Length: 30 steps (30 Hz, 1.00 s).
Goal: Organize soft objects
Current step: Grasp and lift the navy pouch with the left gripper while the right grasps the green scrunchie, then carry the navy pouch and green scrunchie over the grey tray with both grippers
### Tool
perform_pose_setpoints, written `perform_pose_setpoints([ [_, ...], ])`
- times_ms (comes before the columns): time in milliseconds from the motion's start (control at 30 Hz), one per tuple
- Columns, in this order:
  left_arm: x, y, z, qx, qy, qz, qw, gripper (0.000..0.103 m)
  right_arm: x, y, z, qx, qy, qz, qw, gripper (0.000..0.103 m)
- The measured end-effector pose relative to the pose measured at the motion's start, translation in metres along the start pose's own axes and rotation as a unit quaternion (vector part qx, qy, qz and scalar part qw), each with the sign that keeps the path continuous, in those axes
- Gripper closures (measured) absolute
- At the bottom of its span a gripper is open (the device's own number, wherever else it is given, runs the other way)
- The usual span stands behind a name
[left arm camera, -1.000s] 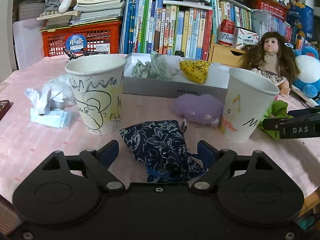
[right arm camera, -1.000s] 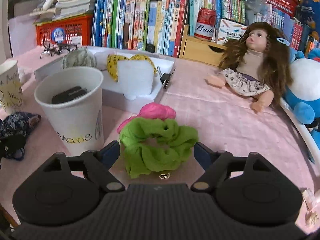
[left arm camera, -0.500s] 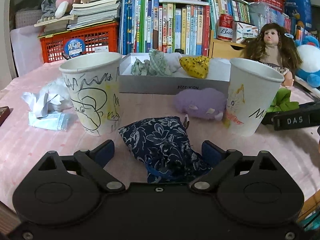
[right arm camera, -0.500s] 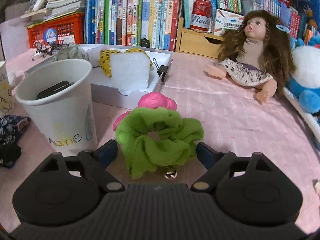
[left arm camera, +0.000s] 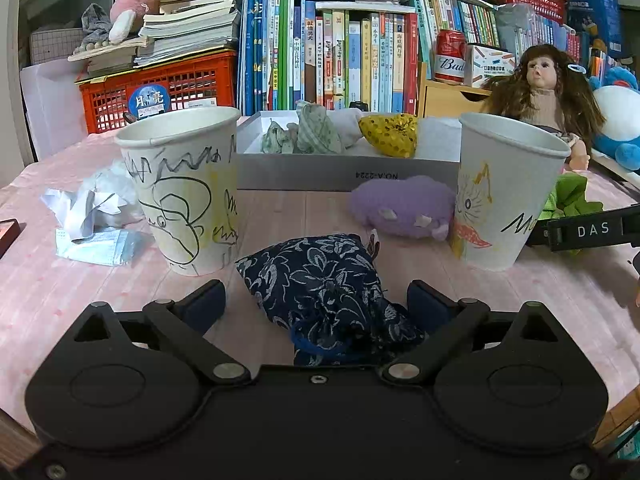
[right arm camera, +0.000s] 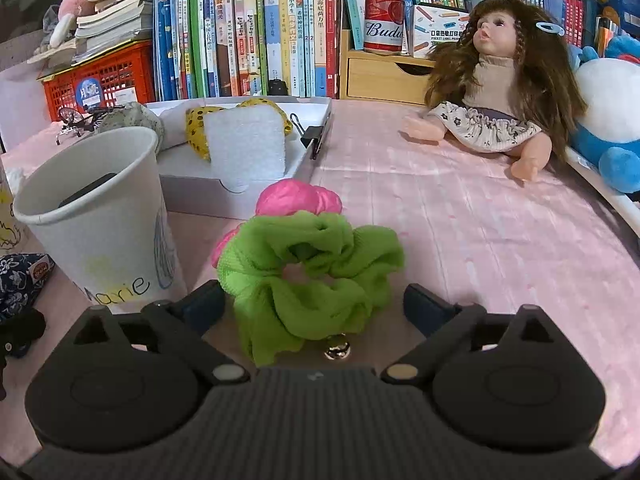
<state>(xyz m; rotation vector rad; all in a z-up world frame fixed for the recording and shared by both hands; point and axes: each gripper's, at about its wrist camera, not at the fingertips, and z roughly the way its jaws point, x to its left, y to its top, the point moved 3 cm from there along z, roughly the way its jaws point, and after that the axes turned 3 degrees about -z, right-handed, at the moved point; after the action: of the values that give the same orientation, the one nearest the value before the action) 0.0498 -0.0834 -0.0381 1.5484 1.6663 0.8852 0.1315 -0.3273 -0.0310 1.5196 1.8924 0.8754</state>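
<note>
My left gripper [left arm camera: 316, 304] is open around a dark blue floral pouch [left arm camera: 320, 284] lying on the pink tablecloth, without touching it. My right gripper [right arm camera: 312, 304] is open around a green scrunchie [right arm camera: 308, 272], with a pink scrunchie [right arm camera: 298, 200] just behind it. A purple plush [left arm camera: 402, 206] lies between the pouch and a grey tray [left arm camera: 348, 168], which holds soft items including a yellow sequin piece [left arm camera: 388, 134]. In the right wrist view the tray [right arm camera: 192, 196] also holds a white foam block [right arm camera: 244, 144].
Two drawn-on paper cups stand left [left arm camera: 184, 188] and right [left arm camera: 500, 192] of the pouch; the right one [right arm camera: 100, 224] has a dark object inside. Crumpled paper and a mask [left arm camera: 92, 216] lie far left. A doll [right arm camera: 492, 80], books, a red crate [left arm camera: 160, 88] and a blue plush [right arm camera: 612, 120] line the back.
Both grippers have tilted and edged forward a little, so the pouch and the green scrunchie sit deeper between their fingers. Nothing was taken hold of.
</note>
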Motion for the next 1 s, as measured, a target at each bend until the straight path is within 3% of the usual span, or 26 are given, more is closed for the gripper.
perform_pose_setpoints([
  [233,-0.003,0.001,-0.002,-0.004,-0.012,0.009,0.9999,0.026,0.001,-0.001,-0.001,-0.004,-0.003,0.002,1.000,0.004],
  [367,-0.005,0.005,-0.006,0.006,-0.013,0.019,0.9997,0.055,0.002,-0.003,-0.006,-0.014,0.000,0.004,1.000,0.022],
  [400,-0.005,0.007,-0.006,0.010,-0.015,0.021,0.9996,0.058,0.003,-0.003,-0.007,-0.017,-0.001,0.006,1.000,0.027],
  [433,-0.005,0.009,-0.006,0.015,-0.018,0.021,0.9995,0.059,0.003,-0.004,-0.009,-0.018,-0.004,0.007,1.000,0.029],
  [500,-0.004,0.012,-0.006,0.019,-0.024,0.019,0.9993,0.061,0.003,-0.004,-0.012,-0.021,-0.013,0.013,1.000,0.046],
  [600,-0.003,0.016,-0.011,0.018,-0.032,0.018,0.9992,0.062,-0.002,-0.005,-0.016,-0.022,-0.022,0.033,0.999,0.060],
  [833,-0.005,0.028,-0.033,-0.005,-0.051,0.027,0.9983,0.063,-0.018,-0.001,-0.029,-0.024,-0.040,0.062,0.997,0.065],
  [1000,-0.007,0.052,-0.049,-0.024,-0.066,0.043,0.9966,0.063,-0.021,0.013,-0.045,-0.038,-0.049,0.044,0.997,0.065],
])
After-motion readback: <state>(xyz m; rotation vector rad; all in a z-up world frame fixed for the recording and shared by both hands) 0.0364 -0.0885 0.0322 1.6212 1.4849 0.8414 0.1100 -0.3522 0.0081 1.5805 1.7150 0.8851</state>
